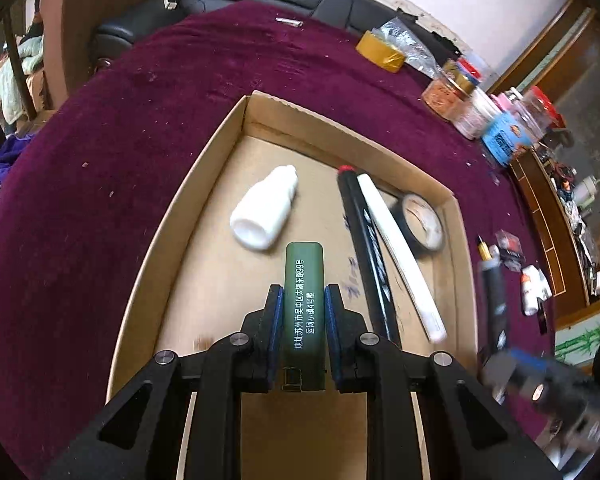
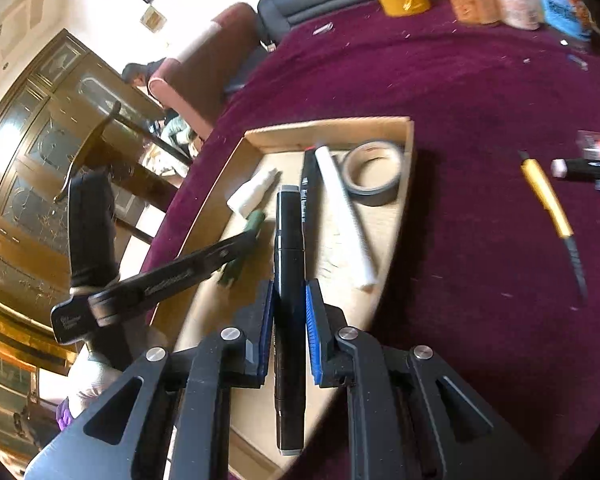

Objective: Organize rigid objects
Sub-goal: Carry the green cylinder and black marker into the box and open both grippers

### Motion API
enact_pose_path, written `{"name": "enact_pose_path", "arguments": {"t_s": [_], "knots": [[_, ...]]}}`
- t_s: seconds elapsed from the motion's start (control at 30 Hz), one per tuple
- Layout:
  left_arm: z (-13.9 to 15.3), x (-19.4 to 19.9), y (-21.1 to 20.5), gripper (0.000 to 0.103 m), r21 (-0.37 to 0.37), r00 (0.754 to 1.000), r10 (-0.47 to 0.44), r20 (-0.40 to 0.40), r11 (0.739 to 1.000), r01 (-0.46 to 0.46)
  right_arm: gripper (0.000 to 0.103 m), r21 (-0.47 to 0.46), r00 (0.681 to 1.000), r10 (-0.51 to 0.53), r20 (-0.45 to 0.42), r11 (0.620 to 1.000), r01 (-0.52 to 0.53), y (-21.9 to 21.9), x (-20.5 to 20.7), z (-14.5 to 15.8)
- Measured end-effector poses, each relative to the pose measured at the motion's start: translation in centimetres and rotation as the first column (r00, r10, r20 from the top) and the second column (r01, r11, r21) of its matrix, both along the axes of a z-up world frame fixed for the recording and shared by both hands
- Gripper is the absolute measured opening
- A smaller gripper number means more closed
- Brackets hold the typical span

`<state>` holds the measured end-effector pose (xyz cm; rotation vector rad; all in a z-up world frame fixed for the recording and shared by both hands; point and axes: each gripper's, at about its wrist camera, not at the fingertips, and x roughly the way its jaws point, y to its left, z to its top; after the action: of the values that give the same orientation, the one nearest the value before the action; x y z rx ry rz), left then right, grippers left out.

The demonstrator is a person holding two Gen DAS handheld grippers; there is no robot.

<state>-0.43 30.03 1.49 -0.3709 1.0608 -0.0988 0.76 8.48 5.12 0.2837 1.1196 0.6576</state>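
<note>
Cardboard tray (image 1: 236, 128) holds white bottle (image 1: 266, 210), black marker (image 1: 364, 248), white stick (image 1: 396, 252), tape roll (image 1: 422, 220). Left tongs (image 1: 302, 304) clamp green stick (image 1: 304, 312), right tongs (image 2: 290, 304) clamp black pen (image 2: 289, 240), both over tray. Yellow pen (image 2: 548, 200) and probably more left on worktop (image 1: 100, 160).

my left gripper (image 1: 303, 294) holds a dark green bar (image 1: 304, 312) printed with white characters; my right gripper (image 2: 290, 300) a glossy black marker (image 2: 288, 280). tan cardboard box (image 1: 204, 168), white bottle (image 1: 266, 208), maroon cloth (image 1: 140, 100), yellow pen (image 2: 546, 196).
</note>
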Motion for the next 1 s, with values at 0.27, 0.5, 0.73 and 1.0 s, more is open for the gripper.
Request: {"name": "enact_pose_path", "arguments": {"t_s": [0.27, 0.5, 0.73, 1.0], "knots": [[0.2, 0.5, 1.8, 0.034, -0.080, 0.999, 0.043, 0.030, 0.996, -0.041, 0.013, -0.019, 0.998, -0.017, -0.057, 1.000, 0.016, 3.3, 2.0, -1.4], [4.0, -6.3, 4.4, 0.052, -0.119, 0.980, 0.100, 0.174, 0.990, -0.080, 0.013, -0.089, 0.999, -0.009, -0.052, 0.996, 0.005, 6.0, 3.6, -1.8], [5.1, -10.0, 6.4, 0.059, -0.113, 0.963, 0.163, 0.214, 0.984, -0.141, 0.015, -0.109, 0.995, -0.054, -0.083, 0.993, 0.045, 6.1, 5.1, -2.8], [5.4, -11.3, 4.8, 0.060, -0.109, 0.958, 0.161, 0.238, 0.984, -0.138, 0.015, -0.057, 0.996, -0.085, 0.008, 0.995, 0.086, 2.1, 3.7, 0.7]]}}
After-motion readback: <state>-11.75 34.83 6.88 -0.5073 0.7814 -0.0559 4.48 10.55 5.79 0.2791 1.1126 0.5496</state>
